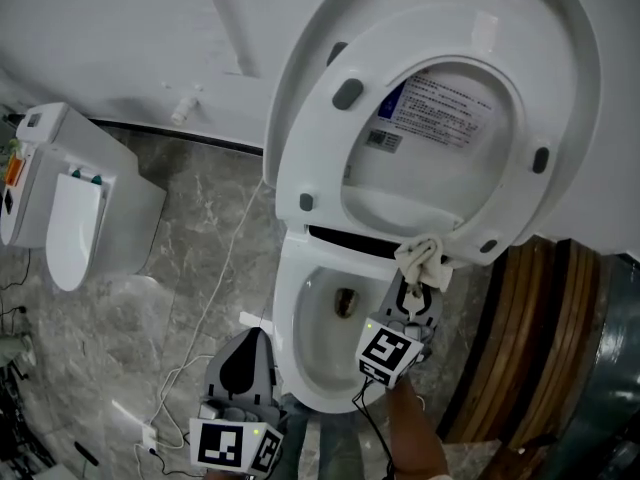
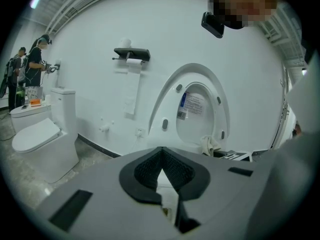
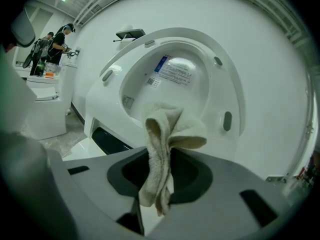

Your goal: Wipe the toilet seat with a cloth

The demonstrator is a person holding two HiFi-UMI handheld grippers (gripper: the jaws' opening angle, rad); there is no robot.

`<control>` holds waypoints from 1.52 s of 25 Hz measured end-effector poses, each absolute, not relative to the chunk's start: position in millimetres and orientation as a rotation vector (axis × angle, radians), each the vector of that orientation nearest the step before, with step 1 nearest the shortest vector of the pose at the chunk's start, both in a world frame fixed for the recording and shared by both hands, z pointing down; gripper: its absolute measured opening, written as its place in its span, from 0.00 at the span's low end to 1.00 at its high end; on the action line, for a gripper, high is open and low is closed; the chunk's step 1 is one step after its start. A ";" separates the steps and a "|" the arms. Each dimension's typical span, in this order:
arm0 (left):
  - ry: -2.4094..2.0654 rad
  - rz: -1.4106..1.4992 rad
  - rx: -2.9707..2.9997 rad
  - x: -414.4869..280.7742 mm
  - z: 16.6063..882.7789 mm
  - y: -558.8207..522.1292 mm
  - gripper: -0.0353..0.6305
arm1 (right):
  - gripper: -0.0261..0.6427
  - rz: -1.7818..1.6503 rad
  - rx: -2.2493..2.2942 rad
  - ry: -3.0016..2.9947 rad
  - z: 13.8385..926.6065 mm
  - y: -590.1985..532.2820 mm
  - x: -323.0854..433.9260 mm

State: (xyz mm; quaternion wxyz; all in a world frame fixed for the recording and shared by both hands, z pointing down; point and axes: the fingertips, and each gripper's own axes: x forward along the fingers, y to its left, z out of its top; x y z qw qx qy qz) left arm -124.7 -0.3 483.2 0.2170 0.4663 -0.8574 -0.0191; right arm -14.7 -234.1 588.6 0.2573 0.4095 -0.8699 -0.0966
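Note:
The white toilet seat (image 1: pixel 318 118) and lid stand raised against the wall, above the open bowl (image 1: pixel 300 298). My right gripper (image 1: pixel 418 293) is shut on a cream cloth (image 1: pixel 424 261); the cloth's bunched top lies against the lower rim of the raised seat at its right side. In the right gripper view the cloth (image 3: pixel 162 149) hangs folded between the jaws, in front of the seat (image 3: pixel 227 89). My left gripper (image 1: pixel 243 360) is shut with nothing in it, held low to the left of the bowl and pointing at the toilet (image 2: pixel 197 109).
A second white toilet (image 1: pixel 75 203) stands at the left on the grey marble floor. A white cable (image 1: pixel 215 288) runs across the floor beside the bowl. A brown ribbed bin (image 1: pixel 520 338) sits right of the bowl. A paper holder (image 2: pixel 131 54) hangs on the wall; people stand far left.

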 end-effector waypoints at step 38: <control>-2.457 -0.121 1.164 -172.6 472.8 68.7 0.07 | 0.18 -0.192 0.806 -2.513 578.5 -135.4 -171.1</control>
